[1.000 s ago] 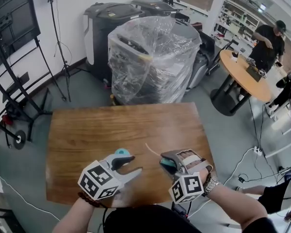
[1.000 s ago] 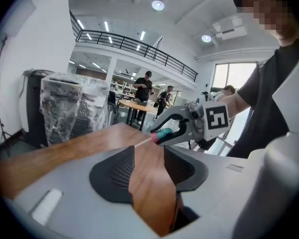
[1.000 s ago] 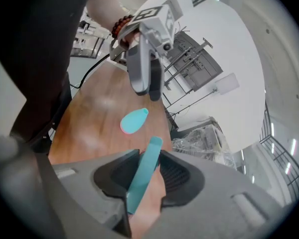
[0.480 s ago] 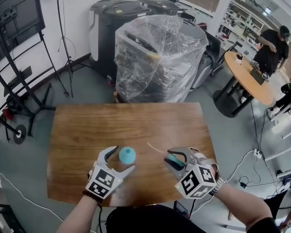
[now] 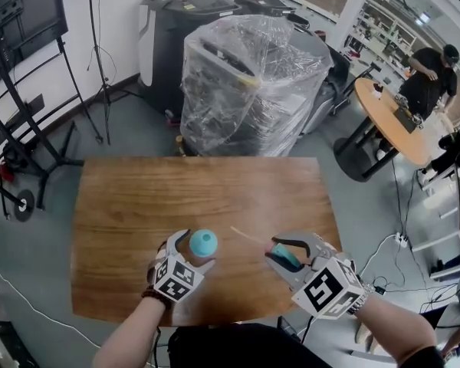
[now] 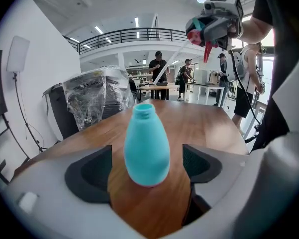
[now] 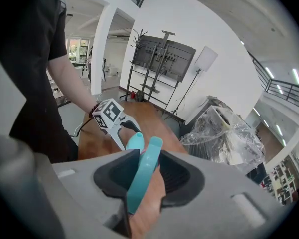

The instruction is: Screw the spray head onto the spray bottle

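My left gripper [image 5: 192,251], jaws just opened wide, straddles the upright spray bottle [image 6: 146,143], ready to steady it; my right gripper [image 5: 287,255] clamps the spray head [image 7: 148,158] beside the bottle for threading.

Smooth, matt turquoise plastic: bottle [image 6: 146,148] and spray head [image 7: 142,176]. Wood, visible grain, satin sheen: bench [image 5: 192,198]. Clear, glossy, crinkled plastic film: wrap [image 5: 253,83] beyond the bench's far edge.

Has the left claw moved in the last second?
Yes. The left gripper has dropped toward the table. Its jaws have just been opening, and the bottle stands loose between them.
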The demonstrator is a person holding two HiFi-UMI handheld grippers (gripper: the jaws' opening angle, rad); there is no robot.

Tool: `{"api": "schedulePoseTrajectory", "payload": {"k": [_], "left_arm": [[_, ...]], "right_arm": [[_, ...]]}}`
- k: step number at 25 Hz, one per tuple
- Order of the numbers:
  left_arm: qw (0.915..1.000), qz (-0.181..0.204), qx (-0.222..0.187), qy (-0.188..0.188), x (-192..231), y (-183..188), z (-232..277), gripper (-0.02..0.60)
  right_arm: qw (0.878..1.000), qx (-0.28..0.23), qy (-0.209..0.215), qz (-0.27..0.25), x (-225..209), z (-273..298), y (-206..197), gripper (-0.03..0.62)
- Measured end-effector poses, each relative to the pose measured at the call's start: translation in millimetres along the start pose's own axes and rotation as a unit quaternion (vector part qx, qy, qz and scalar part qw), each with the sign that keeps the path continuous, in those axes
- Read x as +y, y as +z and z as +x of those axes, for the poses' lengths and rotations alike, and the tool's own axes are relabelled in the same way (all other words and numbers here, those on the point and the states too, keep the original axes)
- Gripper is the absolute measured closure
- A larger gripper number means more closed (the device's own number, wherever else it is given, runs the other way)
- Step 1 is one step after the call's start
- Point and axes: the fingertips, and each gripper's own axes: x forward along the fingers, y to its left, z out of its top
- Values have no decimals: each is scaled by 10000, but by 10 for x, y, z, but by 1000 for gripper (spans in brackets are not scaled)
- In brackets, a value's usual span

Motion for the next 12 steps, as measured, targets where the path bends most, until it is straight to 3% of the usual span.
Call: {"api": "schedulePoseTrajectory", "payload": {"k": [12], "left_arm": [[9989, 267, 346, -174, 43, -221, 329, 107]], "right_arm": [[9984, 124, 335, 446, 55, -54, 195, 474]]}}
